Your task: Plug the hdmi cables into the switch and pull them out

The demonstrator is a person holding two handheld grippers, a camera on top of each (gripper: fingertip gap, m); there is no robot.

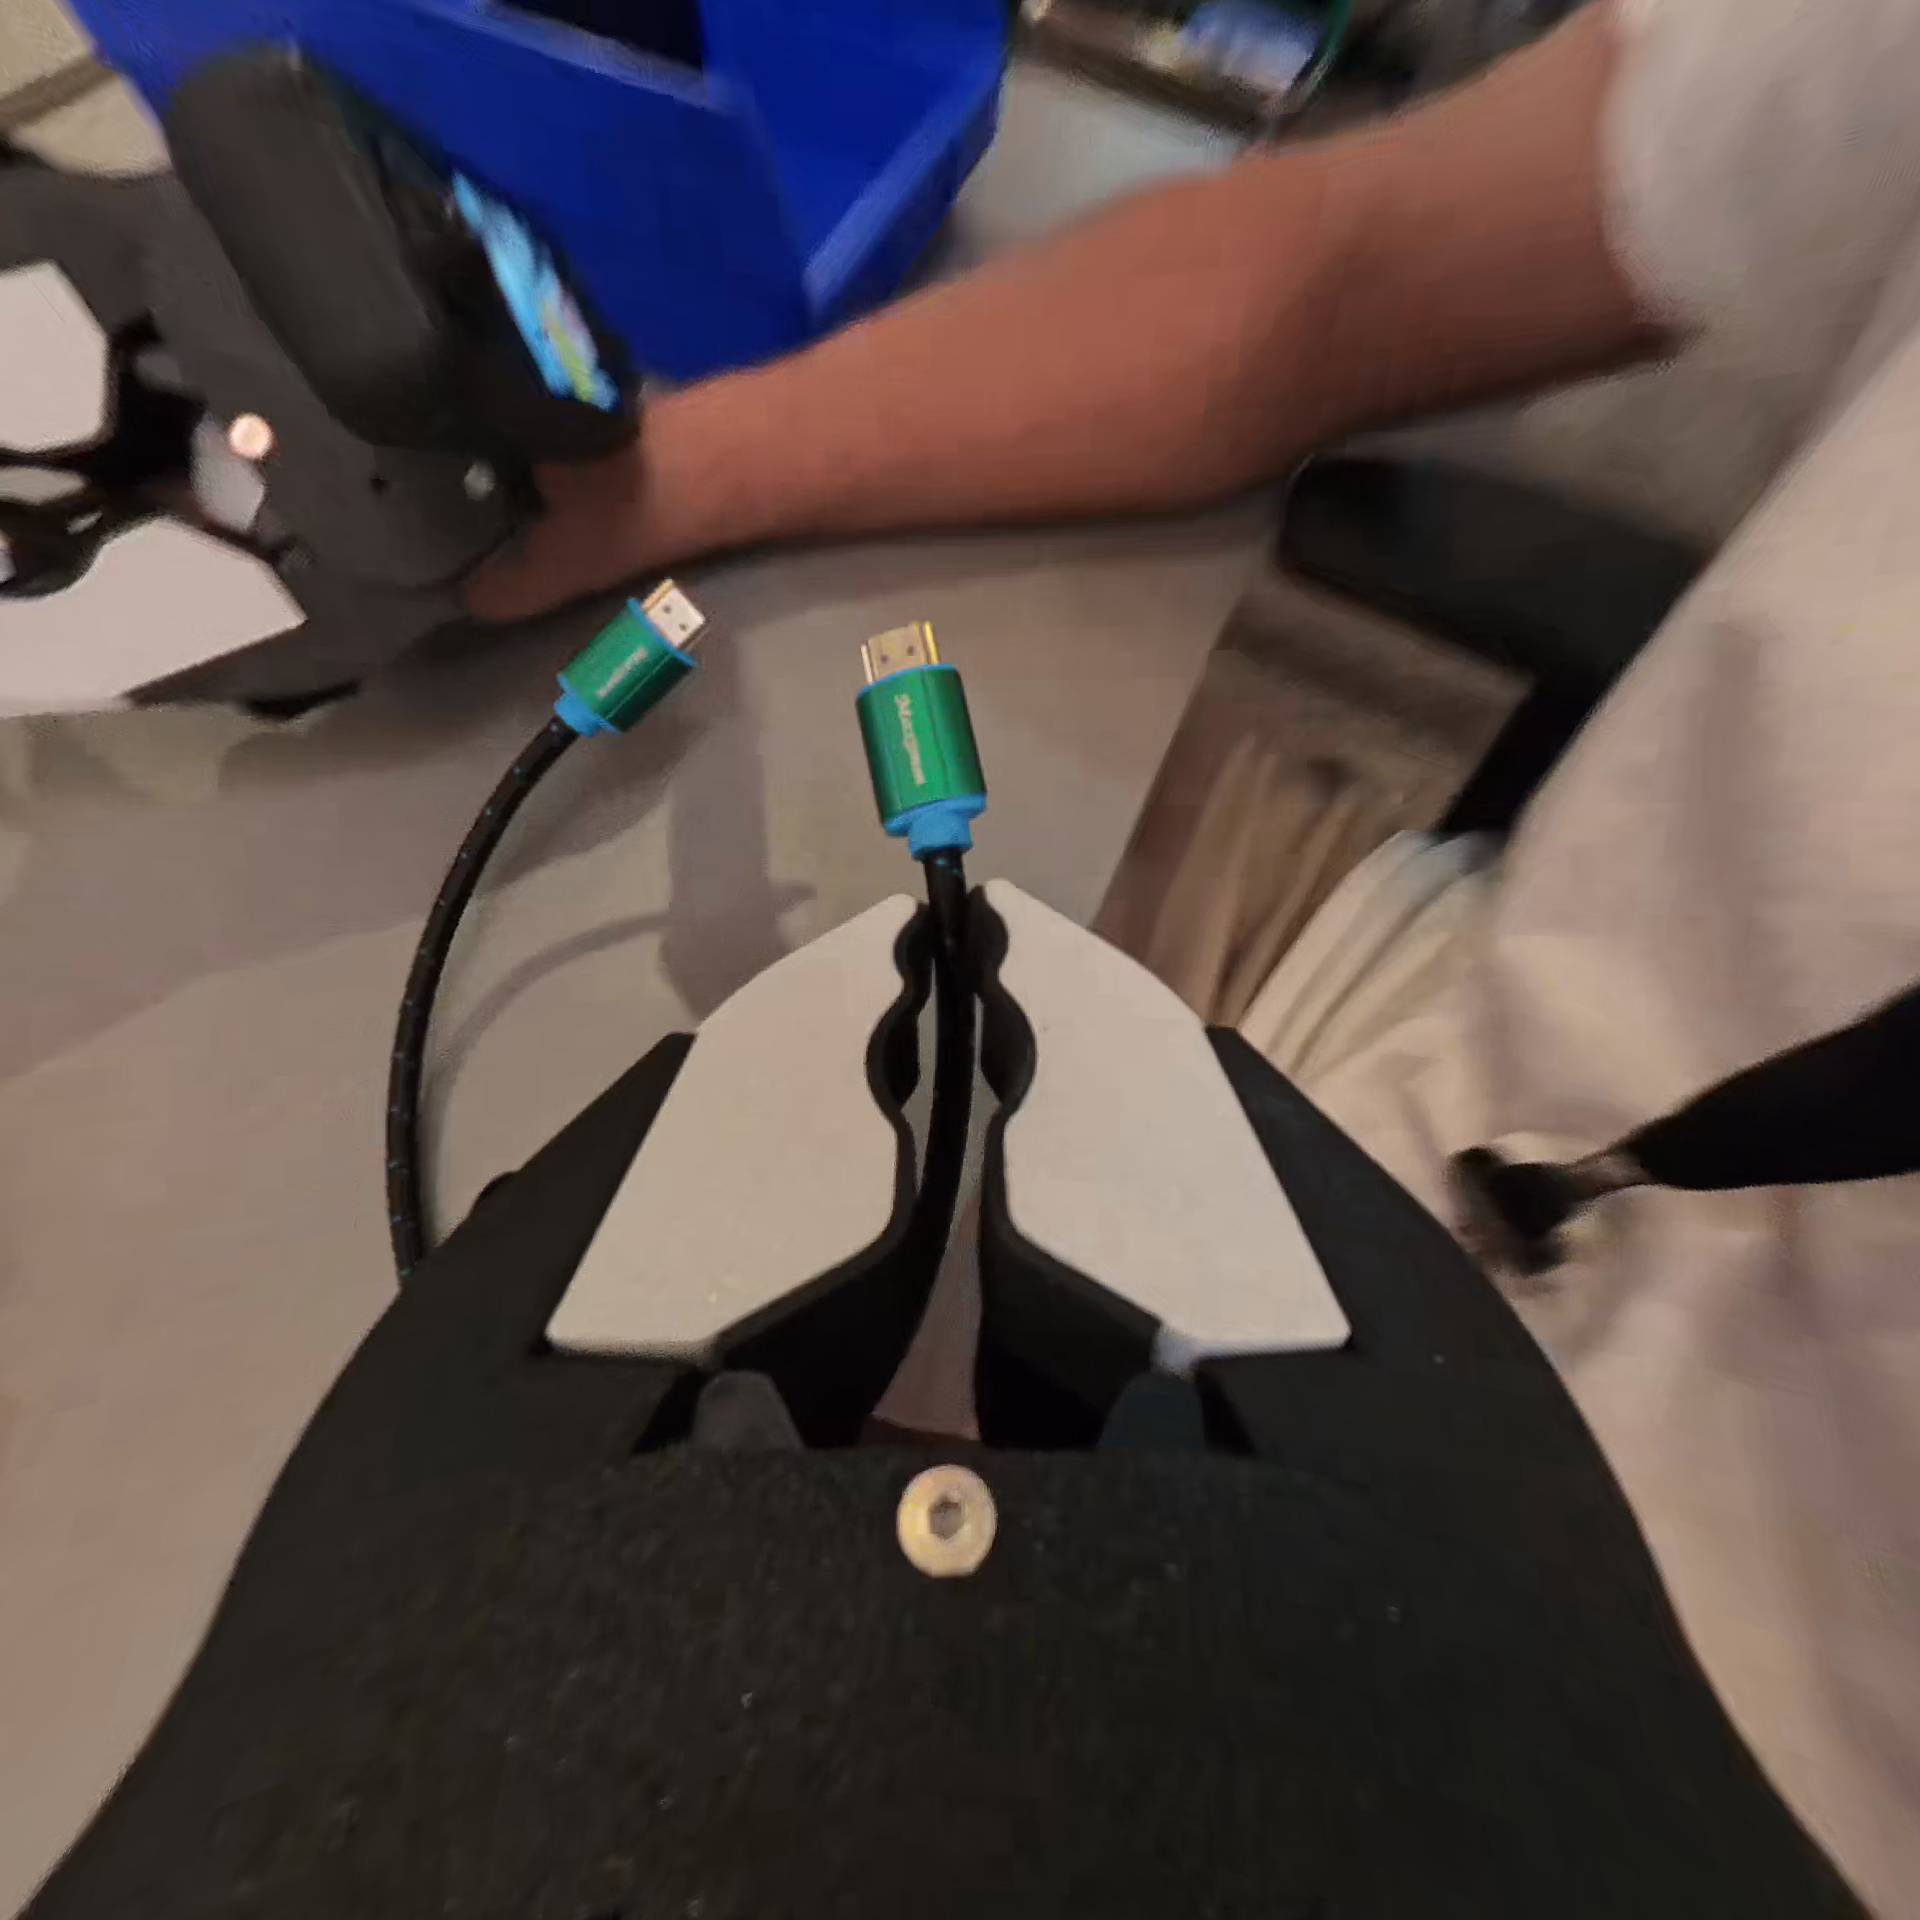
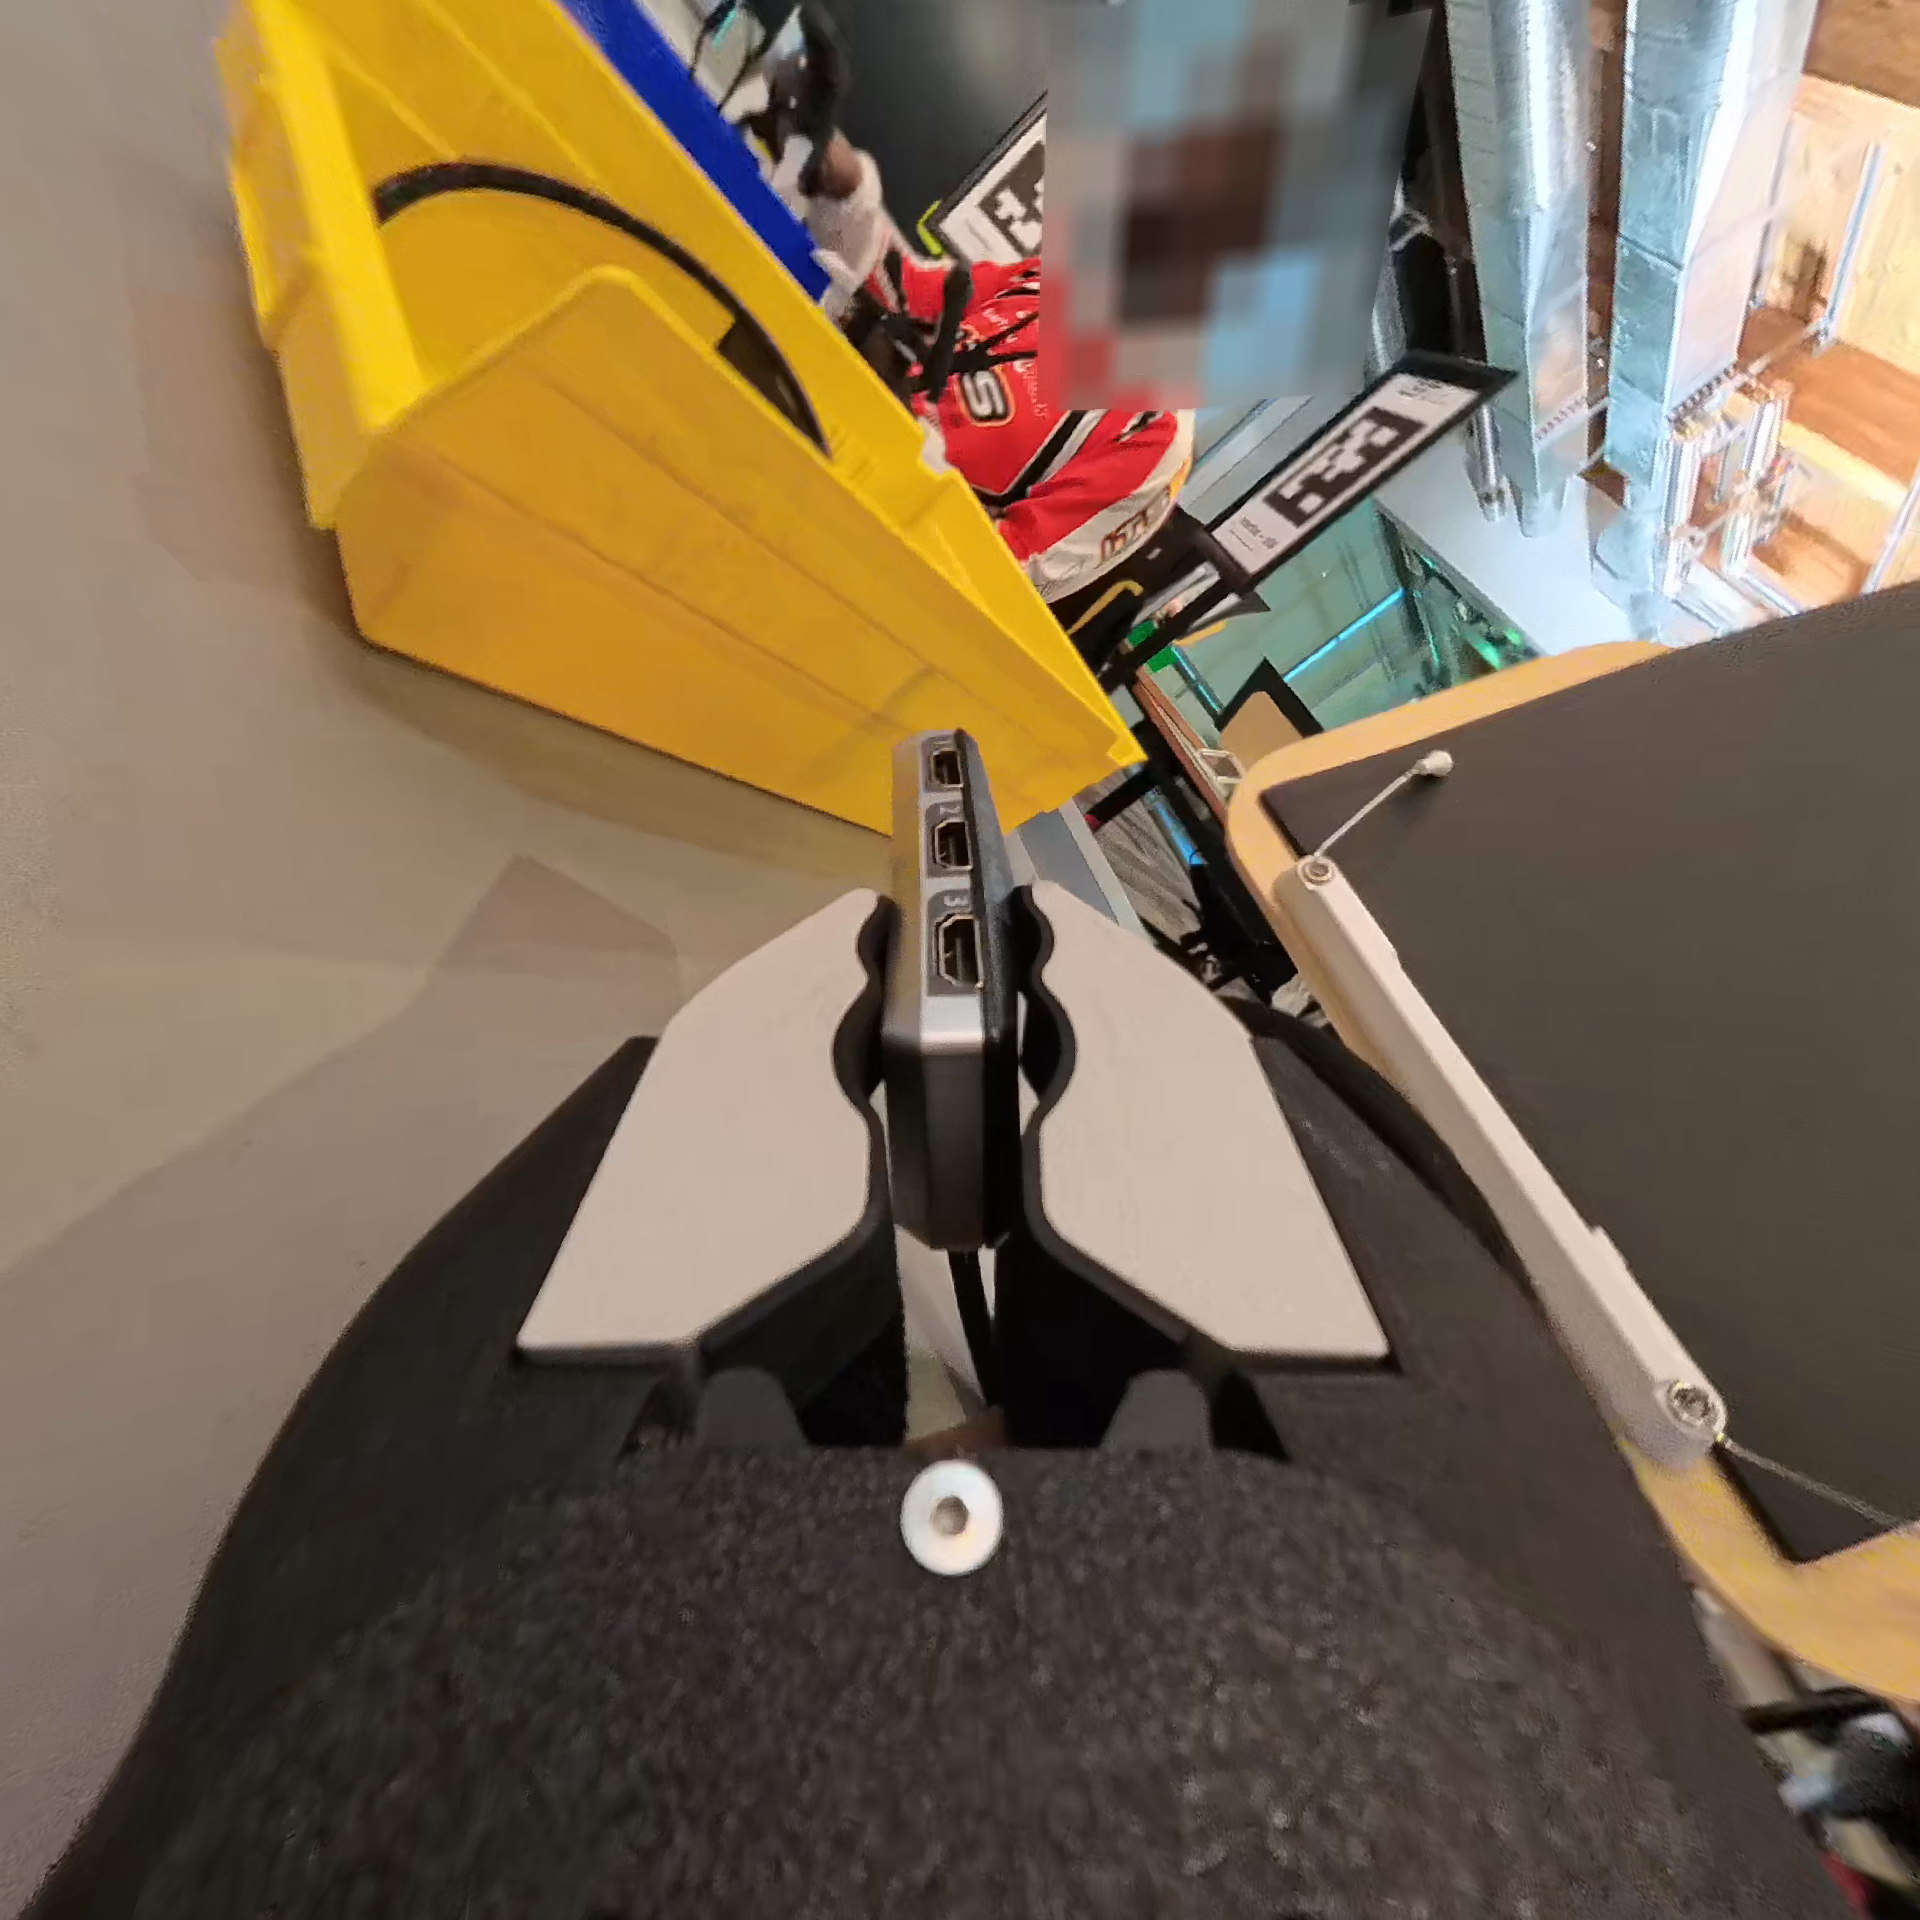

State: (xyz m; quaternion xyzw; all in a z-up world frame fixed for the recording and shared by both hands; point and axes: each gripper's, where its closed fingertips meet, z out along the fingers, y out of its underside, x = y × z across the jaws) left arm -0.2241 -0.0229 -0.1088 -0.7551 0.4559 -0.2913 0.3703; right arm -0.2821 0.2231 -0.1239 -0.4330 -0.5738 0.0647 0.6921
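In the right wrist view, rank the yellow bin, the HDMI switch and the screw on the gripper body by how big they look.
1. yellow bin, largest by far.
2. HDMI switch, clamped in the right gripper; it is nearer the camera, so looks bigger than it is.
3. screw, smallest, though nearest.

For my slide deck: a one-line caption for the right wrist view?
Right claw grips the switch edge-on, ports empty, beside a yellow bin.
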